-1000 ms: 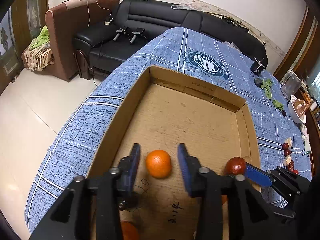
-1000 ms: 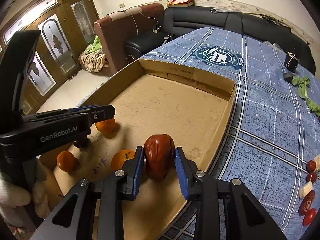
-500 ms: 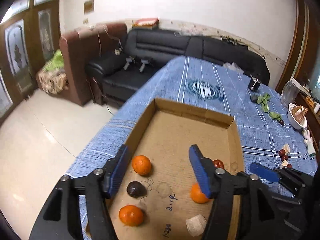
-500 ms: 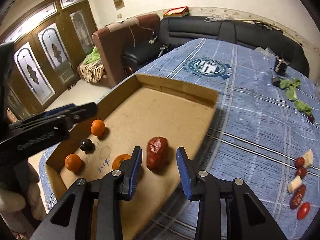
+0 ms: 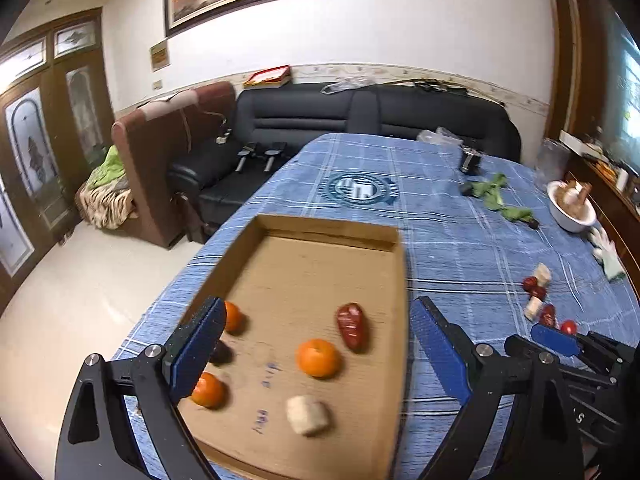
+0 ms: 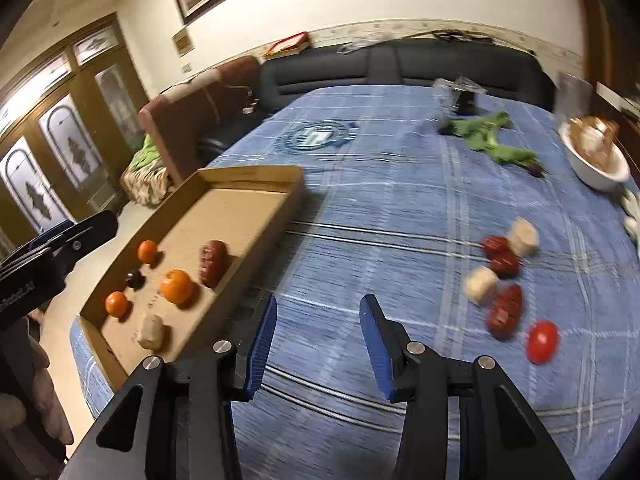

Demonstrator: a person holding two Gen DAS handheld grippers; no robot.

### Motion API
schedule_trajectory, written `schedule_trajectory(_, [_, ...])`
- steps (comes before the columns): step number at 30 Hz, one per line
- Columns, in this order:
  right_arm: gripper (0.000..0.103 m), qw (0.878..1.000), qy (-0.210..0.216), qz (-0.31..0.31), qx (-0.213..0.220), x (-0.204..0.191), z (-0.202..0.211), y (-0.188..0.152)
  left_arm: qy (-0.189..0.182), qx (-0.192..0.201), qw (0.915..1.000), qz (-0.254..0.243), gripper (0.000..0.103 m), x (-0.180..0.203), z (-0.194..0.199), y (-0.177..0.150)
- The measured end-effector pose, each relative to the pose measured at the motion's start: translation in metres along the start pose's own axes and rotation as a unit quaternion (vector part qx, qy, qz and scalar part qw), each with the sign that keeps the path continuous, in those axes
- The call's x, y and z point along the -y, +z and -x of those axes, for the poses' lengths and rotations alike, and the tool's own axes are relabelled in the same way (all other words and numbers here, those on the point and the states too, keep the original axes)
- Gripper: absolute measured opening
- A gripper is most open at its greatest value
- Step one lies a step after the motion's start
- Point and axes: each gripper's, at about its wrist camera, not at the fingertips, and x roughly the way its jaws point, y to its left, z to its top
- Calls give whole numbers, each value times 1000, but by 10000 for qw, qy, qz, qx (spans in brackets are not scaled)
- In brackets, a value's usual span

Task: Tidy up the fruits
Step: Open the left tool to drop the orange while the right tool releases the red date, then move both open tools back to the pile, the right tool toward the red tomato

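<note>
A shallow cardboard tray (image 5: 394,276) (image 6: 292,196) lies on the blue checked tablecloth. In it are three oranges, among them a large one (image 5: 318,358) (image 6: 176,286), a red date (image 5: 352,326) (image 6: 213,262), a dark plum (image 6: 134,279) and a pale chunk (image 5: 308,420) (image 6: 150,332). My left gripper (image 5: 316,348) is wide open, raised above the tray. My right gripper (image 6: 316,344) is open and empty over bare cloth right of the tray. Loose red dates (image 6: 505,312), a red tomato (image 6: 542,341) and pale chunks (image 6: 480,285) lie on the cloth to the right.
A white bowl (image 6: 592,172) stands at the table's far right, with green leaves (image 6: 492,136) and a small dark object (image 6: 464,100) behind. A black sofa (image 5: 360,120) and brown armchair (image 5: 160,152) stand beyond the table's far and left edges.
My right gripper let go of the red date in the tray, opened, and swung out right over the cloth. My left gripper opened wider and rose away from the orange.
</note>
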Motion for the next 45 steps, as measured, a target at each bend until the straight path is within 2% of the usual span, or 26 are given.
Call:
schedule_trajectory(12, [51, 9978, -244, -608, 131, 71, 26, -19, -221, -97, 9988, -433, 93, 54, 0, -6])
schedule_trajectory(18, [51, 9939, -528, -952, 194, 115, 42, -32, -617, -200, 9972, -363, 93, 64, -4, -9])
schedule_trajectory(23, [51, 9862, -991, -1320, 159, 164, 56, -43, -873, -288, 9945, -497, 93, 83, -11, -15])
schedule_trajectory(26, [51, 9839, -1046, -1442, 128, 180, 60, -44, -1072, -389, 9916, -606, 93, 98, -17, -20])
schedule_trajectory(31, [51, 9885, -864, -1241, 71, 174, 53, -38, -1250, -534, 9879, -747, 93, 114, -24, -25])
schedule_trajectory(42, [51, 9966, -752, -324, -108, 116, 11, -7, -1329, -732, 9862, -663, 93, 118, -36, -28])
schedule_trajectory(45, [53, 9946, -988, 202, -229, 98, -3, -4, -1356, -738, 9858, -668, 93, 117, -36, -29])
